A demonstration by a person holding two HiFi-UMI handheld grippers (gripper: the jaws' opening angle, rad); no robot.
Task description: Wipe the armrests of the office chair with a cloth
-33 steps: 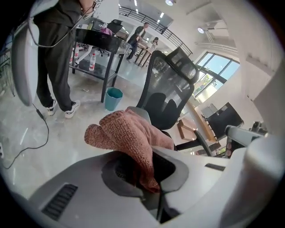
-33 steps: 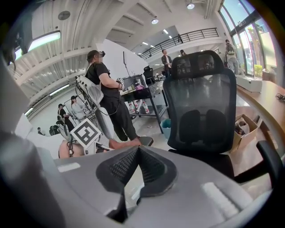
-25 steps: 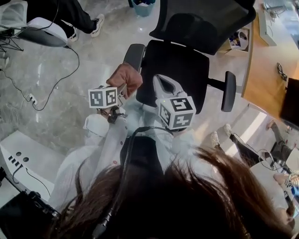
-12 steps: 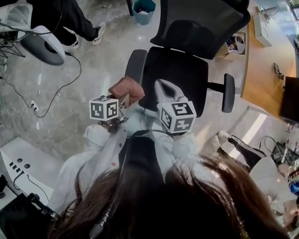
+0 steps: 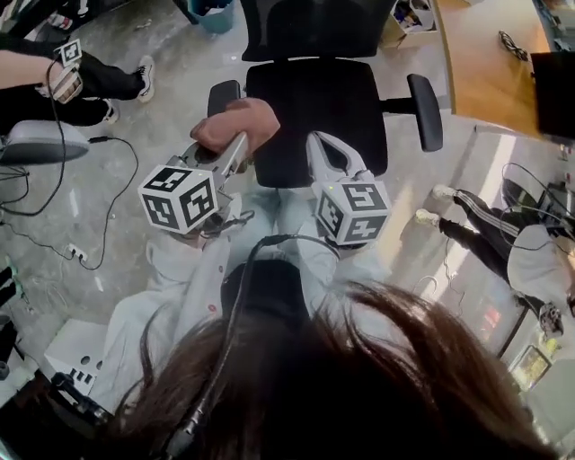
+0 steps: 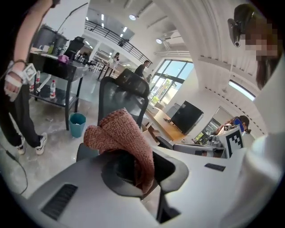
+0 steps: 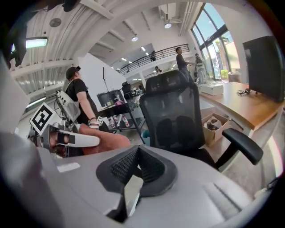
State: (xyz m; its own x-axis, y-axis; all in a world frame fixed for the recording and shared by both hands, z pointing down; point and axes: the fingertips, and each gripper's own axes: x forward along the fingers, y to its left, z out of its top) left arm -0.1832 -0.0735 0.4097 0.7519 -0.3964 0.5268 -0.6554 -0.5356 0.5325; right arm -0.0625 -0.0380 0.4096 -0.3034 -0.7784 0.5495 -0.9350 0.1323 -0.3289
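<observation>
The black office chair's seat [image 5: 314, 103] faces me, with its left armrest [image 5: 222, 93] and right armrest [image 5: 425, 110] on either side. My left gripper [image 5: 233, 144] is shut on a reddish-brown cloth [image 5: 237, 124], which hangs over the front end of the left armrest; contact cannot be told. In the left gripper view the cloth [image 6: 121, 132] bulges out of the left gripper [image 6: 136, 171], with the mesh backrest [image 6: 116, 94] behind it. My right gripper [image 5: 321, 144] is shut and empty above the seat's front. The right gripper view shows the right gripper [image 7: 137, 153], backrest [image 7: 171, 116] and right armrest [image 7: 241, 145].
A teal bin [image 5: 213, 13] stands behind the chair. A person's legs [image 5: 63, 85] are at the left, and another person [image 5: 490, 235] is at the right. Cables [image 5: 103, 193] run over the floor. A wooden desk [image 5: 485, 45] and a cardboard box [image 5: 410, 18] lie at the back right.
Both grippers have risen toward the head camera and shifted with it, so the chair now faces me squarely. The cloth stays in the left gripper by the left armrest's front.
</observation>
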